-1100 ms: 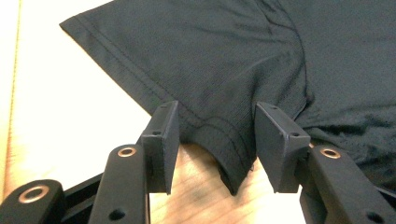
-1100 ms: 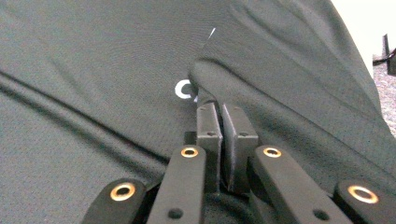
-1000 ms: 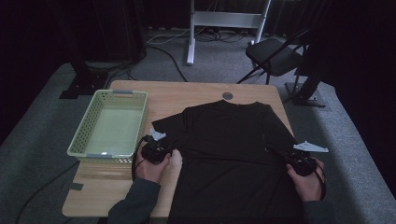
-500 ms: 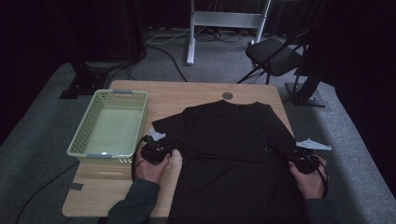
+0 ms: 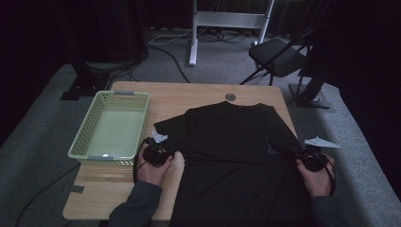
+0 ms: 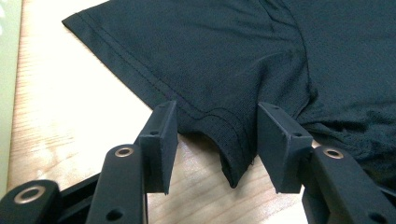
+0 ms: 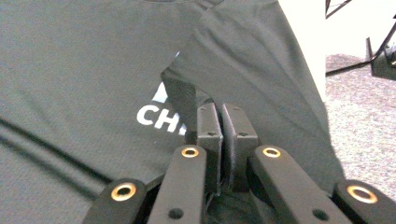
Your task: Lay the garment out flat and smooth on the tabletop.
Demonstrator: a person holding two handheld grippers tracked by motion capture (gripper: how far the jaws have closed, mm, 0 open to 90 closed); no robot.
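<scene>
A black T-shirt [image 5: 236, 142] lies spread flat on the wooden table [image 5: 189, 94], collar away from me. My left gripper [image 5: 158, 153] is at the shirt's left sleeve; in the left gripper view its jaws stand open, one on each side of the sleeve's hem corner [image 6: 233, 140], not pinching it. My right gripper [image 5: 309, 158] is at the shirt's right edge. Its jaws in the right gripper view [image 7: 222, 109] are shut on a raised fold of the right sleeve [image 7: 252, 60], beside white letters [image 7: 154, 116] printed on the shirt.
A pale green slotted basket [image 5: 124, 94] sits empty on the table's left side, close to my left hand. A round grommet [image 5: 230, 97] lies past the collar. Beyond the table stand a folding chair [image 5: 279, 56] and a white frame [image 5: 227, 19] on grey carpet.
My right gripper has shifted slightly forward along the shirt's right edge with the sleeve fabric in it. The left gripper has stayed where it was.
</scene>
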